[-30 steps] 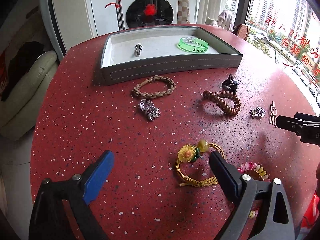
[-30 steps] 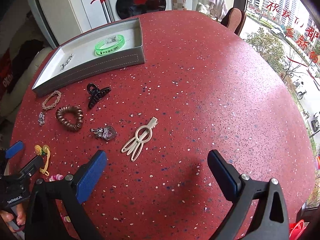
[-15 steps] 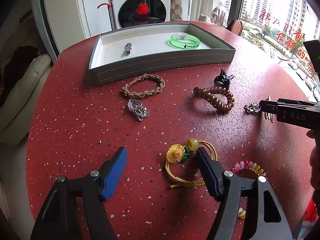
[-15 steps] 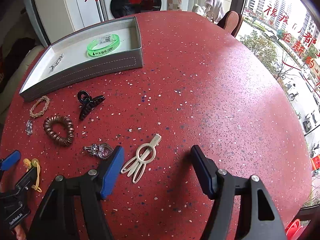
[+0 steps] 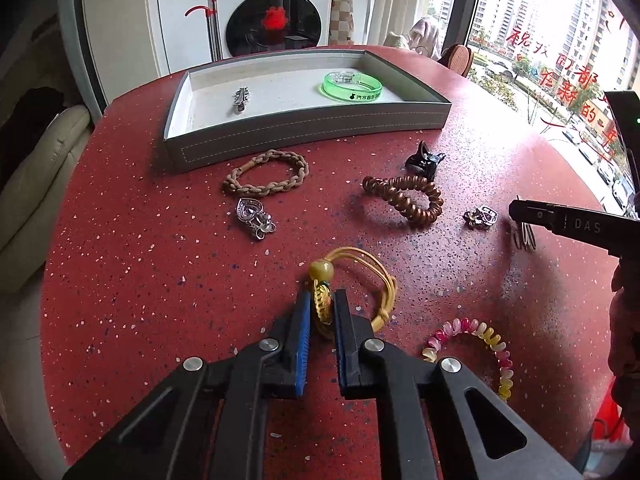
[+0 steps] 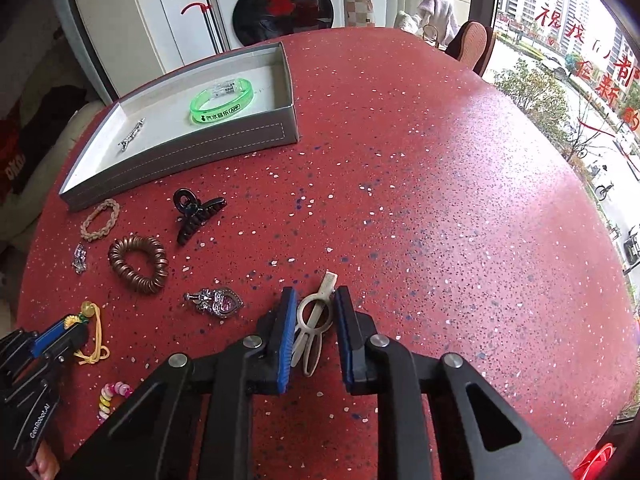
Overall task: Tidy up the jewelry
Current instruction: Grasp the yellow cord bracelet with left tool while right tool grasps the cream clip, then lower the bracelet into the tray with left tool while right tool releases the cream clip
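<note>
My left gripper (image 5: 321, 298) is shut on the yellow flower of a yellow cord bracelet (image 5: 376, 276) lying on the red table. My right gripper (image 6: 315, 296) is shut on a cream hair clip (image 6: 316, 316), also on the table. The grey jewelry tray (image 5: 304, 128) stands at the back with a green bangle (image 5: 352, 86) and a silver clip (image 5: 240, 100) in it. The tray also shows in the right wrist view (image 6: 192, 152).
Loose on the table lie a braided brown bracelet (image 5: 266, 178), a silver heart pendant (image 5: 254, 216), a brown spiral hair tie (image 5: 404, 198), a black claw clip (image 5: 424, 160), a purple brooch (image 6: 218, 300) and a pink-yellow spiral tie (image 5: 476, 344).
Both grippers went from wide open to shut. The left closed on the yellow bracelet's flower. The right moved forward and closed on the cream hair clip.
</note>
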Demonstrator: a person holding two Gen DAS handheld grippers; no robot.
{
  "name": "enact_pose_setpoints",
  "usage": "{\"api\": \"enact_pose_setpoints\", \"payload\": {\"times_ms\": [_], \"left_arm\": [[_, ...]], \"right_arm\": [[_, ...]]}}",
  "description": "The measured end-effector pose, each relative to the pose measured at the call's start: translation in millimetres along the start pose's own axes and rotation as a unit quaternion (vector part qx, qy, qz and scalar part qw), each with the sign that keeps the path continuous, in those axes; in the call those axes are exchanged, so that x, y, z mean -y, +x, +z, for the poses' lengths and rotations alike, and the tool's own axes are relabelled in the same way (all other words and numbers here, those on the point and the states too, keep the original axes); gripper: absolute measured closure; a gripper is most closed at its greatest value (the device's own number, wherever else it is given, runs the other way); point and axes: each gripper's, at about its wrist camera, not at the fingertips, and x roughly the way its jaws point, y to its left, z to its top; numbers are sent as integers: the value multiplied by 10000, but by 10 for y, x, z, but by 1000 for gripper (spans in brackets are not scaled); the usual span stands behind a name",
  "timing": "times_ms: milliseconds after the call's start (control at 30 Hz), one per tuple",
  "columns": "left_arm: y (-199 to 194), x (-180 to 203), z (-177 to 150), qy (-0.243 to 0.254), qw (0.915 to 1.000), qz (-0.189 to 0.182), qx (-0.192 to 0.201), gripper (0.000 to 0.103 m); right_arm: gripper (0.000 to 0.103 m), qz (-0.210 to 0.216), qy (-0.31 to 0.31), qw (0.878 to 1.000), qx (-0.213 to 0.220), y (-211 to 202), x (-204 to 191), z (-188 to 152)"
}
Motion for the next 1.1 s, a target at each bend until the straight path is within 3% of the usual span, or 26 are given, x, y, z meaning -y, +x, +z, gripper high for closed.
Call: {"api": "enact_pose_setpoints", "payload": {"times_ms": [233, 667, 1100], "left_arm": [[-28, -49, -18, -204, 9997, -139, 9, 74], [-273, -111, 101, -414, 9981, -354, 299, 74], [-483, -318, 598, -696, 9930, -589, 752, 74]], "right_arm": [[82, 493, 266, 9984, 120, -108, 136, -35], [82, 730, 267, 9963, 367, -284, 116, 58], [82, 1053, 17, 9926, 606, -412, -109, 410]]}}
